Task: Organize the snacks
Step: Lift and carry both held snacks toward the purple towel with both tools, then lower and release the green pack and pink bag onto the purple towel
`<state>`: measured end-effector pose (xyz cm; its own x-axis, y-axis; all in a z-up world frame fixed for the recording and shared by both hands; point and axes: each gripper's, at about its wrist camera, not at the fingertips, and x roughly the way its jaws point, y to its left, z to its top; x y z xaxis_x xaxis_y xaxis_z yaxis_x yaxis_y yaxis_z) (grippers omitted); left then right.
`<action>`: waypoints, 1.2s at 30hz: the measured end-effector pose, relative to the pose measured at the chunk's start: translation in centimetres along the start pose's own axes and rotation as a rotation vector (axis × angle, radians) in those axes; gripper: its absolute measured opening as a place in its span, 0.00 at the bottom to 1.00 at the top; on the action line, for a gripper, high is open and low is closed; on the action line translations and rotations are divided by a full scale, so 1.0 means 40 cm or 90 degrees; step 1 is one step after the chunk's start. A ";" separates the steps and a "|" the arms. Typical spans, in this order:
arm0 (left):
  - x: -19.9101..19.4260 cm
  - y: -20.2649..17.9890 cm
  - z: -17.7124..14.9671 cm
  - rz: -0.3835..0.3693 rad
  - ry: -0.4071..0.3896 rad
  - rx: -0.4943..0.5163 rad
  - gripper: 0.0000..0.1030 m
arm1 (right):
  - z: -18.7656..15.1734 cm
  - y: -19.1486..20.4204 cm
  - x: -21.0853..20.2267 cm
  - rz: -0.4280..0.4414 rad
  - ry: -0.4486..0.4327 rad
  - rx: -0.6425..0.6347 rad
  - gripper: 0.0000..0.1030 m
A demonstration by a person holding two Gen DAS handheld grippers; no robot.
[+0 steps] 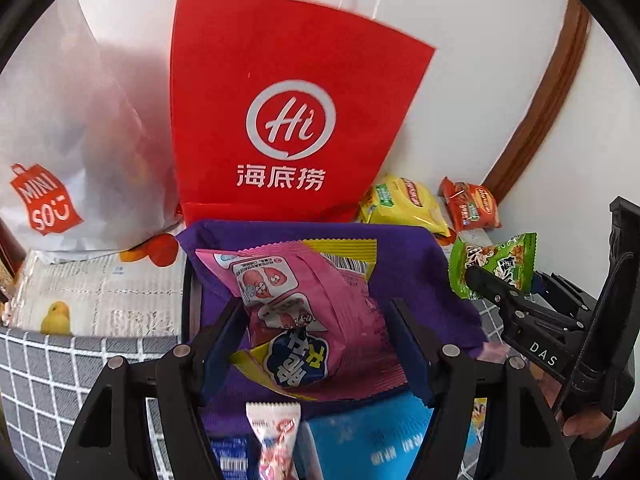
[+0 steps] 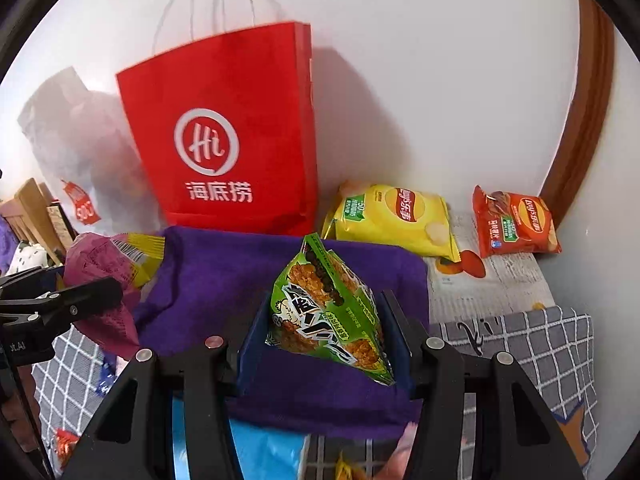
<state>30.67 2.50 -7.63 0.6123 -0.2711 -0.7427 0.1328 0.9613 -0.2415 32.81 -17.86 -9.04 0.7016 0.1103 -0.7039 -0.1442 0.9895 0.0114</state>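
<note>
My left gripper (image 1: 316, 344) is shut on a pink and yellow snack packet (image 1: 304, 312), held above a purple cloth bag (image 1: 432, 280). My right gripper (image 2: 320, 332) is shut on a green snack packet (image 2: 328, 320) over the same purple bag (image 2: 224, 276). From the left wrist view the right gripper (image 1: 484, 280) with the green packet (image 1: 496, 264) is at the right. In the right wrist view the left gripper (image 2: 92, 300) and pink packet (image 2: 116, 256) are at the left. A red paper bag (image 1: 280, 128) (image 2: 224, 140) stands behind against the wall.
A white Miniso bag (image 1: 72, 152) stands left of the red one. A yellow chip bag (image 2: 396, 220) and an orange-red chip bag (image 2: 512, 224) lie by the wall at the right. A blue packet (image 1: 376, 436) and a small pink-white packet (image 1: 276, 440) lie near me. A grey checked cloth (image 2: 532, 344) covers the surface.
</note>
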 end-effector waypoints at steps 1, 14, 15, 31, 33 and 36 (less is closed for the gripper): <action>0.014 0.006 0.005 -0.003 0.004 -0.005 0.67 | 0.002 -0.002 0.012 0.000 0.003 0.000 0.52; 0.144 0.046 0.003 -0.001 0.047 -0.020 0.67 | -0.013 -0.029 0.185 -0.007 0.067 -0.010 0.52; 0.155 0.048 0.000 0.001 0.056 -0.018 0.67 | -0.011 -0.034 0.185 -0.006 0.066 -0.009 0.52; 0.222 0.064 -0.021 0.013 0.089 -0.023 0.67 | -0.021 0.021 0.200 -0.021 0.085 -0.009 0.52; 0.227 0.067 -0.021 0.017 0.093 -0.025 0.67 | -0.027 0.029 0.208 -0.027 0.091 -0.008 0.52; 0.230 0.069 -0.021 0.019 0.097 -0.028 0.67 | -0.031 0.033 0.211 -0.032 0.093 -0.012 0.52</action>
<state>36.01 2.61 -15.65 0.4899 -0.2498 -0.8352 0.0802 0.9669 -0.2422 37.67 -15.76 -15.86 0.5994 0.0452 -0.7992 -0.1256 0.9913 -0.0382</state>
